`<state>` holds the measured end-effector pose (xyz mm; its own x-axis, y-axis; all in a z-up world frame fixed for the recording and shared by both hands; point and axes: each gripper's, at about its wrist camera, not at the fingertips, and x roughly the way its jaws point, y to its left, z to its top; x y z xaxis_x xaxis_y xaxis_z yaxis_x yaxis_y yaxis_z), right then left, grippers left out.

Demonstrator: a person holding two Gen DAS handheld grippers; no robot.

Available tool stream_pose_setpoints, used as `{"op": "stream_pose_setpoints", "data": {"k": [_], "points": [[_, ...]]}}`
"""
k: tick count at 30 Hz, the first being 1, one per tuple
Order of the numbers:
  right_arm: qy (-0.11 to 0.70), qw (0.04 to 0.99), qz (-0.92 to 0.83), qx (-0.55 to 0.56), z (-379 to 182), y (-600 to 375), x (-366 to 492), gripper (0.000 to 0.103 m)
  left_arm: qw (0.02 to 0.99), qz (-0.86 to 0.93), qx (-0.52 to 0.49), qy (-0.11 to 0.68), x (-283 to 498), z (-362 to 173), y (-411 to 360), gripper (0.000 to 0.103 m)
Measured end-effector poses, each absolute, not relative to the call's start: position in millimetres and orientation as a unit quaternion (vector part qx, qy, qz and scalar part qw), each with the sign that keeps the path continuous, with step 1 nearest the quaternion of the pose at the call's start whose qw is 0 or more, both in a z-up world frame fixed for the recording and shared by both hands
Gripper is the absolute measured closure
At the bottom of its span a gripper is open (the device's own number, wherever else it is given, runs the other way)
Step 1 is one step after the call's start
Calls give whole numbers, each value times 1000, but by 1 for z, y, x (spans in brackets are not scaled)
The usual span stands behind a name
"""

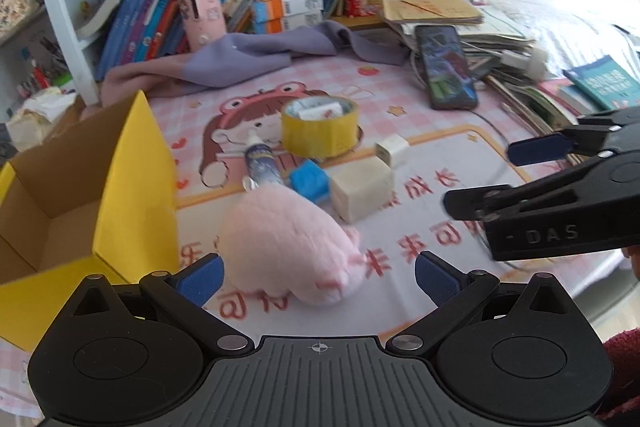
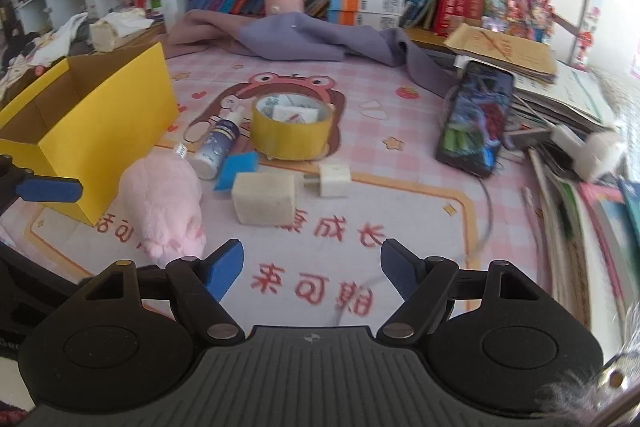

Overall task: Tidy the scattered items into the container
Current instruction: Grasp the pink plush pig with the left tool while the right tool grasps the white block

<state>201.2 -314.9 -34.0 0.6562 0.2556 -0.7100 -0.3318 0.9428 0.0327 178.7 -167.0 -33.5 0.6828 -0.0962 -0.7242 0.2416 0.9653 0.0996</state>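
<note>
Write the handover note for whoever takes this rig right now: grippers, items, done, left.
Left gripper: open, empty, with the pink plush toy lying just ahead between its fingers.
Right gripper: open, empty, over bare mat.
Yellow box: open at the left of the mat; the part of its inside in view holds nothing.
Done: nothing boxed yet.
Left on the mat: plush toy, spray bottle, tape roll, blue sponge, beige block, white charger.
Suggested start: left gripper takes the plush, nearest the box.

yellow box [image 1: 132, 195] cut off at left edge
</note>
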Motion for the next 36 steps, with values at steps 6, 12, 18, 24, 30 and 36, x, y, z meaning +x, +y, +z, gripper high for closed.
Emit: {"op": "stream_pose_setpoints", "data": {"k": [6,12,18,24,30,36], "points": [[388,893,221,-56,-39,-296,239,28,913,-67,122,385,190,-36,-177,1],[421,872,244,-48,-54,-281,277,28,905,-40,132,402,205,-45,-180,0],[449,854,257,-61,-76,-266,300,28,899,-20,127,418,217,-53,-178,0],[458,849,259,-47,-77,-279,310,55,897,-8,121,424,226,-54,-177,0],[444,860,240,-78,-67,-304,305,55,898,-5,87,432,239,-59,-172,0],[458,856,227,-81,-77,-313,308,55,889,0,52,454,252,-69,-167,0]]}}
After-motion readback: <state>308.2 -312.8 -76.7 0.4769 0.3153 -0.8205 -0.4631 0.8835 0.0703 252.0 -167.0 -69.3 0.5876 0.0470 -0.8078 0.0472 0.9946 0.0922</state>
